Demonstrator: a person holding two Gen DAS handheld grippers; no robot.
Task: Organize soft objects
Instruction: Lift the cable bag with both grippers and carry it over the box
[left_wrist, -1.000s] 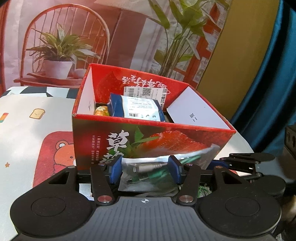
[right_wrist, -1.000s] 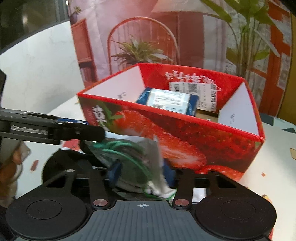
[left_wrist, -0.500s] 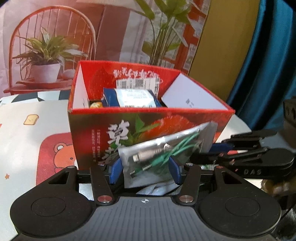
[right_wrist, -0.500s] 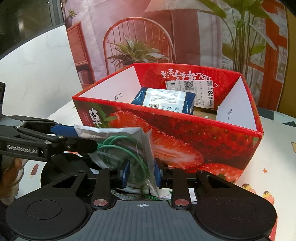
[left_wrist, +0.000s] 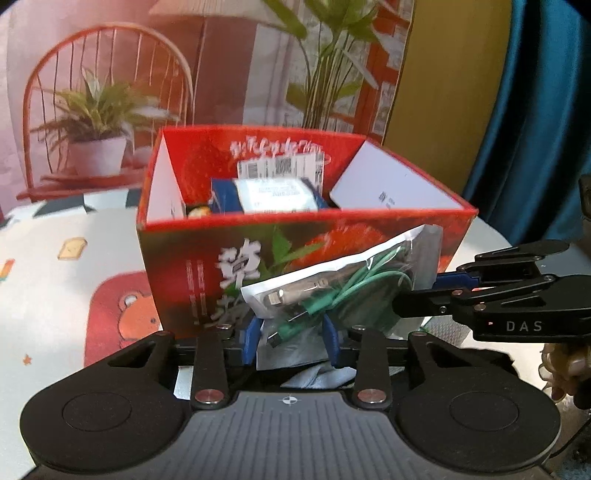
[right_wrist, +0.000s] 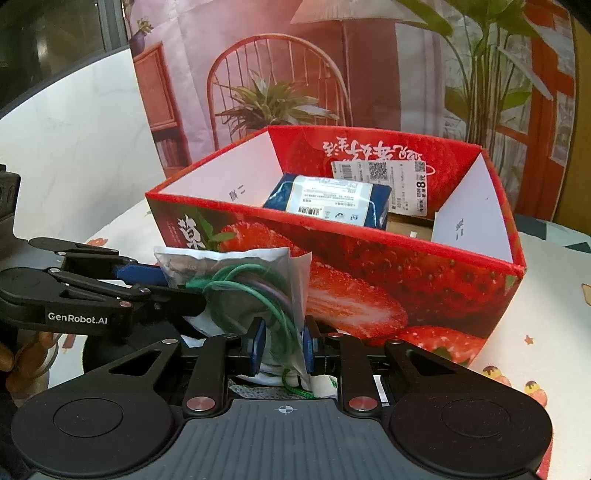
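Note:
A clear bag of green cables (left_wrist: 332, 284) hangs in front of the red strawberry box (left_wrist: 192, 266). Both grippers have hold of it. My left gripper (left_wrist: 291, 328) has its blue pads on the bag's lower end, and its jaws are closing. My right gripper (left_wrist: 417, 295) comes in from the right and pinches the bag's other end. In the right wrist view the bag (right_wrist: 236, 280) is squeezed between the right gripper's (right_wrist: 280, 341) narrow, still closing jaws, with the left gripper (right_wrist: 181, 286) on its left edge. The box (right_wrist: 406, 280) holds a blue packet (right_wrist: 328, 199).
The box stands on a cartoon-print tablecloth (left_wrist: 122, 306). A printed backdrop of a chair and plants rises behind it, and a blue curtain (left_wrist: 535, 129) hangs at the right. White crumpled material (left_wrist: 317, 376) lies under the bag. A person's hand (left_wrist: 565, 369) holds the right gripper.
Both pairs of jaws have narrowed on the bag. The bag has lifted and tilted up to the right against the box front. The right gripper now grips it fully.

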